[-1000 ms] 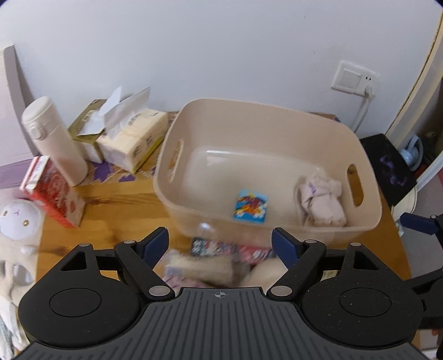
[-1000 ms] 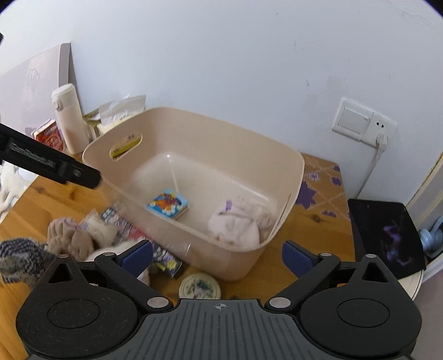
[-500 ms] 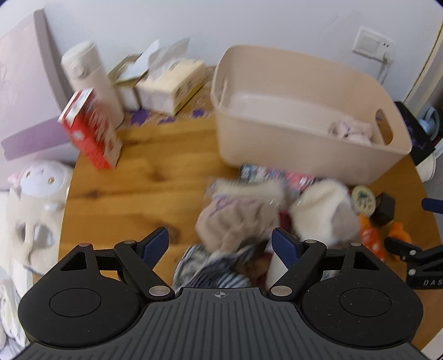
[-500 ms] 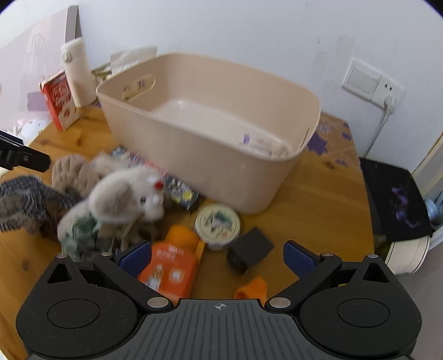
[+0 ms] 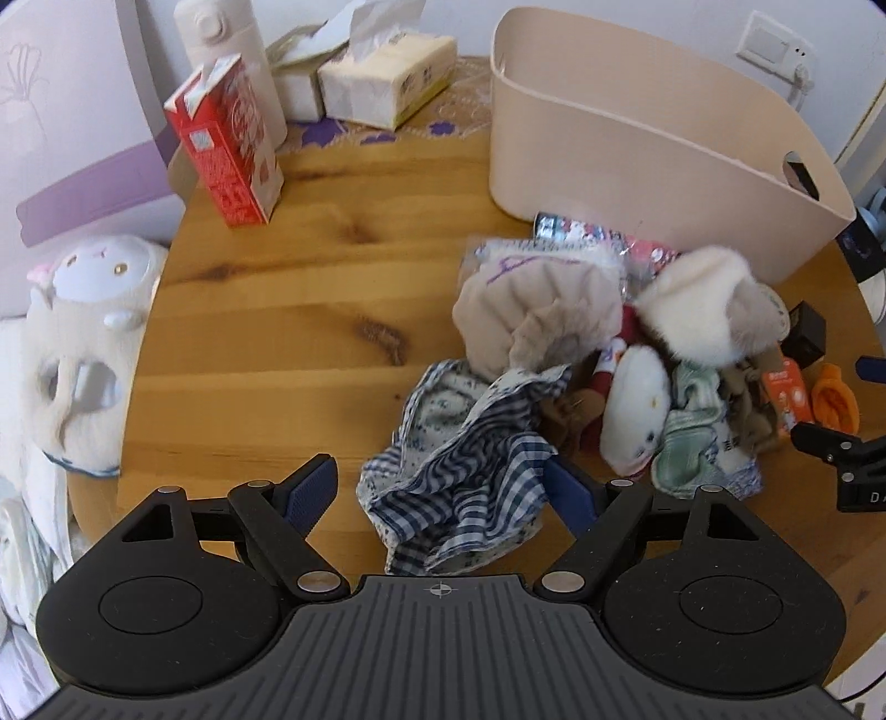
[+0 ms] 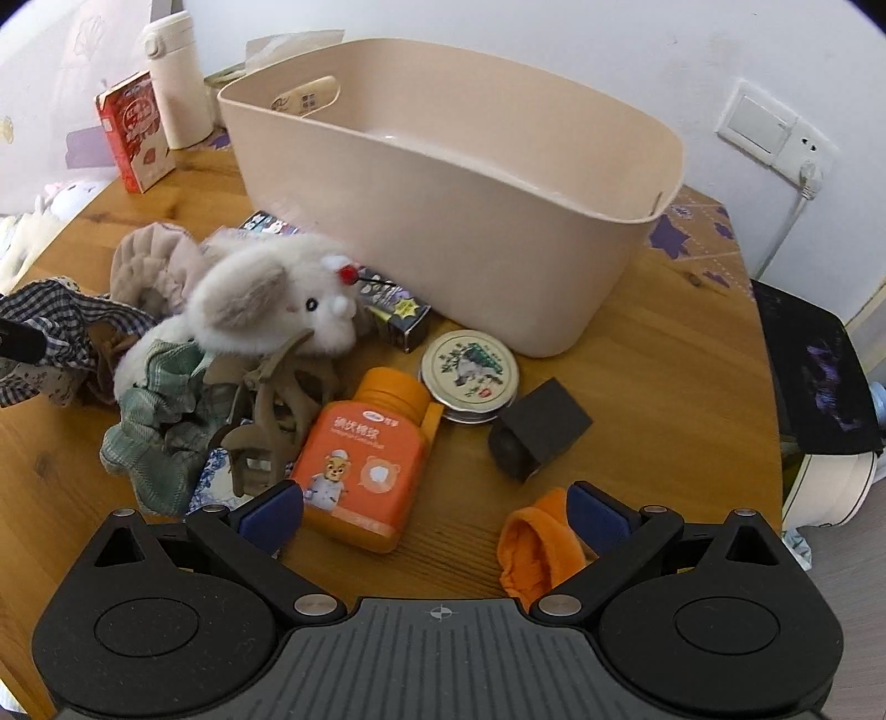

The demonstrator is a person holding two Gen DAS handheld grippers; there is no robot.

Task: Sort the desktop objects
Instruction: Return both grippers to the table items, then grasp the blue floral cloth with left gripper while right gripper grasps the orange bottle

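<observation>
A beige plastic bin (image 5: 637, 138) (image 6: 459, 199) stands at the back of the round wooden table (image 5: 266, 310). In front of it lies a pile: a blue checked cloth (image 5: 470, 454), a beige fleece cloth (image 5: 526, 315), a white plush mouse (image 6: 266, 299), a green cloth (image 6: 155, 437), a brown hair claw (image 6: 266, 421), an orange bottle (image 6: 365, 454), a round tin (image 6: 470, 371), a black cube (image 6: 537, 432) and an orange cloth piece (image 6: 537, 548). My left gripper (image 5: 443, 487) is open over the checked cloth. My right gripper (image 6: 434, 515) is open, low over the orange bottle.
A red carton (image 5: 227, 144), a white flask (image 5: 227, 50) and tissue packs (image 5: 387, 72) stand at the back left. A white plush toy (image 5: 83, 332) sits off the table's left edge. A wall socket (image 6: 775, 133) is at the right.
Both grippers have pulled back and down from above the bin to the pile in front of it. The bin's inside is now hidden behind its wall. Both stayed open.
</observation>
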